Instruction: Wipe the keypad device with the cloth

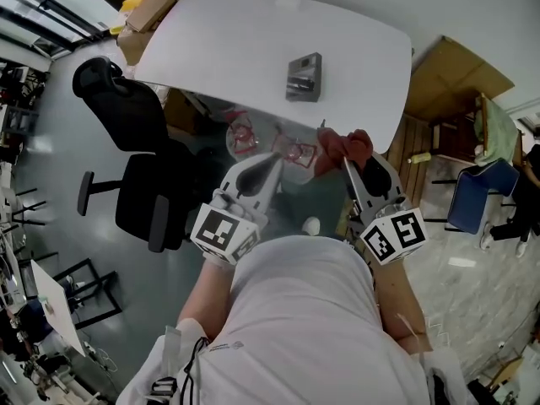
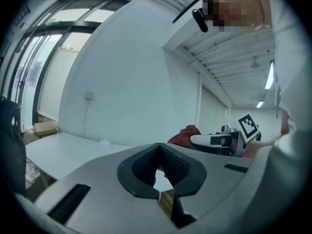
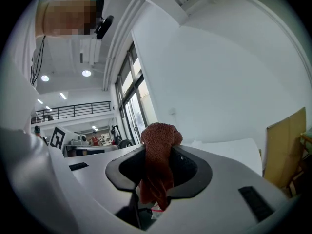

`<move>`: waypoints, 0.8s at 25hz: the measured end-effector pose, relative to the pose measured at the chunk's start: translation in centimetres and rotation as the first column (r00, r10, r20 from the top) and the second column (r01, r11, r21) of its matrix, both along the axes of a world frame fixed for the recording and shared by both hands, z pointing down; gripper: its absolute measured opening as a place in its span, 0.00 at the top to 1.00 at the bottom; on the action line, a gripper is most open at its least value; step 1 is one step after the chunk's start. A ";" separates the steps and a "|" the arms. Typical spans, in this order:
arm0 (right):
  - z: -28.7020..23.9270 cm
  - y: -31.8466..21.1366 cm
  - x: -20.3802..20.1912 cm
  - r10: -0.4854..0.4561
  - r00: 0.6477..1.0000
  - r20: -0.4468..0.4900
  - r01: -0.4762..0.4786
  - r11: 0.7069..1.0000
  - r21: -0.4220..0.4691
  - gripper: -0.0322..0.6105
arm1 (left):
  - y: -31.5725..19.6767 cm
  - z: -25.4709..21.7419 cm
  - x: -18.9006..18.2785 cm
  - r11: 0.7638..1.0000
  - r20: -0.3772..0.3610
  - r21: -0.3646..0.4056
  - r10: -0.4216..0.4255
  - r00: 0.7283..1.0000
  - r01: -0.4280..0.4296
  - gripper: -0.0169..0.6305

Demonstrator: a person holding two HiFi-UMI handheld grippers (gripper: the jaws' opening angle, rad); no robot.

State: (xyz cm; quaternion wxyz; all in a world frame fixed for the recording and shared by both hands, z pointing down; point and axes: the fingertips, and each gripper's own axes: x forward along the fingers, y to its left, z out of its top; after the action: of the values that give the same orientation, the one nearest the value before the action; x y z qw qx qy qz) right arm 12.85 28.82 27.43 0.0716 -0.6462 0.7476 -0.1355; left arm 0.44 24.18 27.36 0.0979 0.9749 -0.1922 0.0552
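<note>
white shirt [image 1: 312,310] fills the head view's foot. beyond it the left gripper [image 1: 276,160] is clenched on nothing and the right gripper [image 1: 345,162] clamps the red cloth [image 1: 348,144], both short of the white table [image 1: 211,49]. the keypad device [image 1: 305,77] lies on it straight ahead, between them, its long axis seemingly running away from the person; its facing is unclear. left gripper view: jaws together, empty. right gripper view: cloth pinched, device unseen.

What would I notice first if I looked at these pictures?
The rusty red fuzzy cloth jumps out, pinched in the right gripper just before the near edge of the white table. Next comes the small grey boxy keypad device, lying near the middle of that table. The left gripper, beside the right one, is shut and empty.
</note>
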 end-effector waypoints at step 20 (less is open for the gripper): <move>1.8 -17.9 1.4 0.156 0.982 -0.111 -0.173 0.970 -0.171 0.75 | -19.2 4.1 0.6 0.982 0.045 -0.071 0.180 0.983 -0.176 0.96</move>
State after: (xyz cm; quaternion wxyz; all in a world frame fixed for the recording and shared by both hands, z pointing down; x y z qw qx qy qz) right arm 14.21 10.93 29.27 -0.0121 -0.7157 0.6786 -0.1646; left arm 1.06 4.93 31.41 0.1200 0.9826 -0.1049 0.0951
